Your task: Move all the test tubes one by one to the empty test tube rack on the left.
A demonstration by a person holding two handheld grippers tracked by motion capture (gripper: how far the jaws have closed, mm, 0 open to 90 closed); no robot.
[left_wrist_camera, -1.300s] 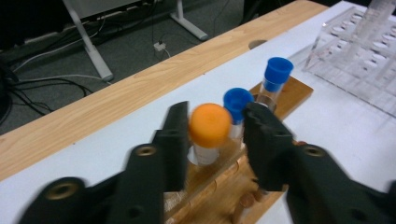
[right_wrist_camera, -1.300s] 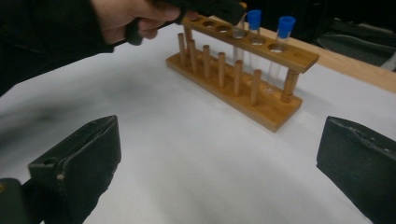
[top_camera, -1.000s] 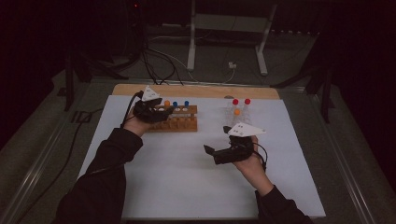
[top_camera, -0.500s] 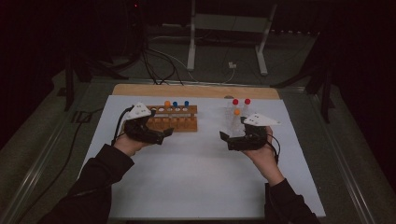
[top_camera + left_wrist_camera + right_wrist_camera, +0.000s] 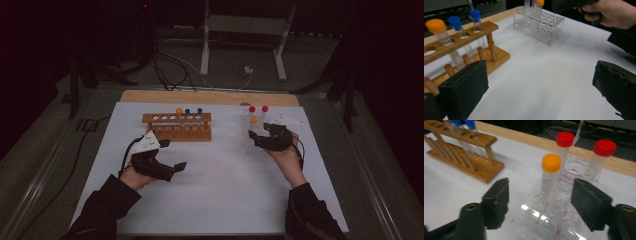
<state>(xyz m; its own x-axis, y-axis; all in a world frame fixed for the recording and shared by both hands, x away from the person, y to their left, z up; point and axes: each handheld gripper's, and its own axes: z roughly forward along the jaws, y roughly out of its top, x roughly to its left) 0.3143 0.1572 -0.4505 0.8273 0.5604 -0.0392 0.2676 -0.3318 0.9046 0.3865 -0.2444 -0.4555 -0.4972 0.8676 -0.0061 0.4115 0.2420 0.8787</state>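
The left tongs [image 5: 172,167] have drawn back from the wooden test-tube rack [image 5: 176,127] toward the near side of the counter [image 5: 220,200] and now sit in front of the rack's left end, jaws spread wide with nothing between them; a second ago they were right at the rack. The right tongs [image 5: 254,139] have moved forward over the same time and now hover at the near edge of the clear plastic rack [image 5: 554,225], jaws also spread, framing the orange-capped tube [image 5: 549,178] without touching it. There are two racks, well apart on the white sheet. The wooden one holds three tubes: one orange-capped [image 5: 441,37] and two blue-capped [image 5: 461,35], standing side by side toward its right end. The clear rack also holds three tubes, all upright: the orange-capped one nearest the right tongs and two red-capped tubes [image 5: 564,152] behind it.
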